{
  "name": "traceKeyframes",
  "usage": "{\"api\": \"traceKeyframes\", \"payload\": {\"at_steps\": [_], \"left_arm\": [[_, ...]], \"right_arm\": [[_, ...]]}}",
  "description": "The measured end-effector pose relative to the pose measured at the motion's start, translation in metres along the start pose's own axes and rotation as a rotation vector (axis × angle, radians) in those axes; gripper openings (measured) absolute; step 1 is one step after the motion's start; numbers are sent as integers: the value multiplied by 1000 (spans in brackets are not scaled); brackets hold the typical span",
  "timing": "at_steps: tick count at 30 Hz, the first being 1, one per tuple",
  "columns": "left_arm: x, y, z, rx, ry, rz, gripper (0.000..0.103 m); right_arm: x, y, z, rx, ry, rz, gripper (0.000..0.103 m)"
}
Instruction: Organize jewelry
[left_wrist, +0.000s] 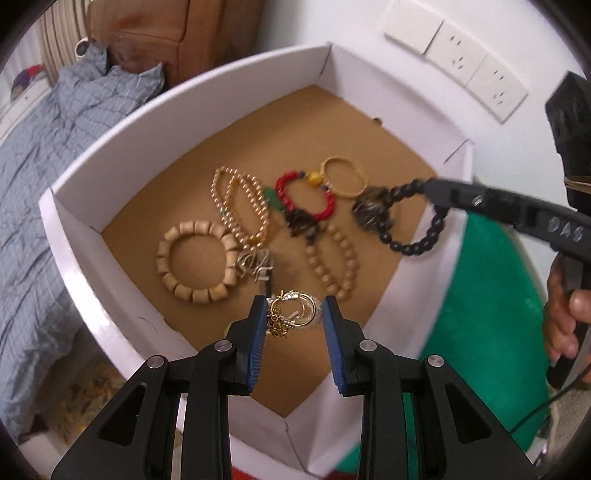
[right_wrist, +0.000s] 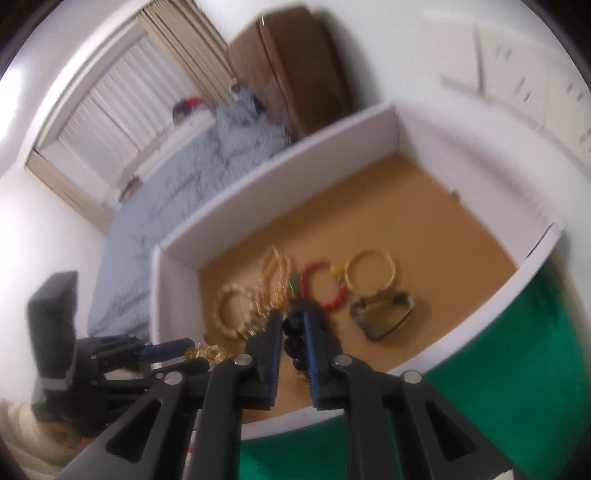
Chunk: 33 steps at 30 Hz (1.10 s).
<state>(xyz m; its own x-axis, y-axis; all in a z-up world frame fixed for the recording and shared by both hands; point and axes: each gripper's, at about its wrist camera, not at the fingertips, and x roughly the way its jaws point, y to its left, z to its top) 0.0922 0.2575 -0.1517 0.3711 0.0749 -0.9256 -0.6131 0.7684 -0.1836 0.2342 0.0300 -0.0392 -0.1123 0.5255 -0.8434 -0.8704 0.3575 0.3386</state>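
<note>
A white box (left_wrist: 184, 122) with a brown floor holds several bracelets: a chunky wooden one (left_wrist: 195, 258), a gold pearl strand (left_wrist: 240, 206), a red bead one (left_wrist: 306, 195), a yellow bangle (left_wrist: 343, 177) and a dark metal one (right_wrist: 382, 317). Low over the box's near corner, my left gripper (left_wrist: 295, 299) is shut on a gold and silver ring-shaped piece with a chain (left_wrist: 306, 314). My right gripper (right_wrist: 291, 315) is shut on a black bead bracelet (right_wrist: 291, 345). In the left wrist view that bracelet (left_wrist: 410, 249) hangs from the right gripper (left_wrist: 428, 186) over the box's right wall.
A bed with a blue-grey cover (left_wrist: 55, 166) lies left of the box. Green cloth (left_wrist: 491, 314) lies under the box's right side. Wall sockets (left_wrist: 461, 62) are behind it. A hand (left_wrist: 565, 325) grips the right tool's handle.
</note>
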Motion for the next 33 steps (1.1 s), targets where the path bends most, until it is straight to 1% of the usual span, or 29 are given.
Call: {"api": "traceKeyframes", "payload": {"at_steps": [2,4,5,6,7,8,9,10,11,12,14,15,18,19,21,23,25,30,33], "left_arm": [[4,1,-3,4,-7,38,32],[3,0,-7,13,-34,92,37],[1,0,-8,16,-44,110,49],[-3,-1,-9,15,-62,134,63],[-8,-1,-11,9,-86,157,69],[-13,-1,-11,6,-106,176,76],[-20,-2,-11,7,-132,201,80],[-26,-4,-11,10,-152,220,82],[-31,-4,-11,12,-167,236,87],[-36,-6,-9,13,-187,256,92],[-53,-11,-7,15,-227,301,100],[-60,-13,-6,21,-241,315,100],[-80,-19,-3,29,-272,375,100],[-85,-19,-3,23,-279,381,100],[-94,-17,-4,1,-270,362,100],[-101,-15,-4,-25,-235,345,100],[-109,-13,-5,-37,-199,344,100],[-137,-14,-9,-43,-222,364,100],[-148,-10,-10,-68,-214,344,100]], "right_arm": [[21,1,-5,-10,45,-20,12],[34,3,-11,-18,67,-37,14],[37,4,-11,-19,66,-46,14],[37,4,-12,-19,61,-56,14],[35,6,-11,-20,55,-63,21],[31,7,-11,-21,41,-74,35],[25,8,-10,-23,22,-89,43],[21,8,-9,-26,9,-104,55],[13,11,-7,-30,-11,-128,63],[4,13,-5,-36,-35,-152,64],[-9,19,-1,-45,-65,-183,65],[-18,23,-1,-50,-83,-198,65],[-38,36,-5,-69,-120,-222,75],[-45,41,-7,-78,-130,-229,78],[-52,49,-11,-85,-135,-240,78],[-59,56,-16,-94,-129,-250,78],[-65,64,-21,-109,-119,-267,78],[-77,80,-32,-121,-93,-285,78],[-85,86,-38,-115,-76,-290,78]]}}
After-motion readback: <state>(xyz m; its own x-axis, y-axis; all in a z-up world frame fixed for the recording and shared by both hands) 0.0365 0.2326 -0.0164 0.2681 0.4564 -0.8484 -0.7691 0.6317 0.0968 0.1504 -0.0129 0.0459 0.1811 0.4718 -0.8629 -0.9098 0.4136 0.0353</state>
